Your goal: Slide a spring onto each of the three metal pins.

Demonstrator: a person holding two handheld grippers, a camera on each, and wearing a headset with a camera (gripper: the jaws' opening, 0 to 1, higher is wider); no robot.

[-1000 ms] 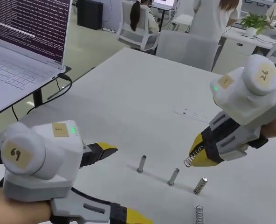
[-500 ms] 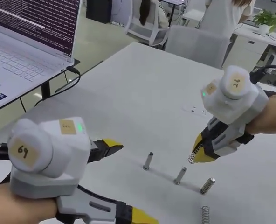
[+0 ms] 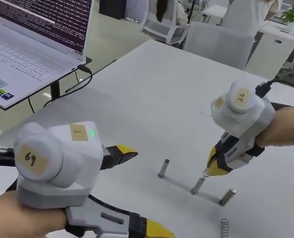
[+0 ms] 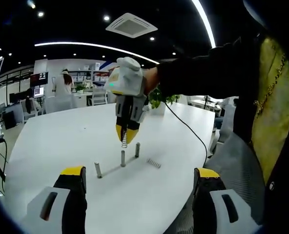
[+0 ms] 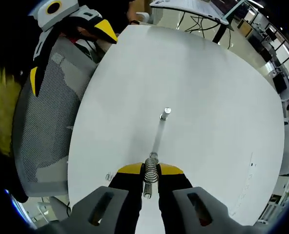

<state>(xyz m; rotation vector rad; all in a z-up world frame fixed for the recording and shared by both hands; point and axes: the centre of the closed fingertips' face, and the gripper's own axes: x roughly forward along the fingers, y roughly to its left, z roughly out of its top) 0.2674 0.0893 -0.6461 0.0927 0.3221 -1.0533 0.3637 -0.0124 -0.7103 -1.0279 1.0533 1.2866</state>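
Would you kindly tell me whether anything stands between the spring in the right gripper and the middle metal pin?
Nothing visible does. The small coiled steel spring, shut in the right gripper, hangs just above the bare middle metal pin, with only open air between them.

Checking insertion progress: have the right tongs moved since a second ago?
Yes: the right tongs brought their coiled metal spring closer to the top of the middle upright metal pin.

Your right gripper (image 3: 214, 170) shows white, its fingers (image 5: 131, 169) black with bright yellow tips. The spring (image 5: 151, 174) gleams silver, the pins (image 3: 163, 168) are steel-grey, and your counter (image 3: 137, 99) is plain white.
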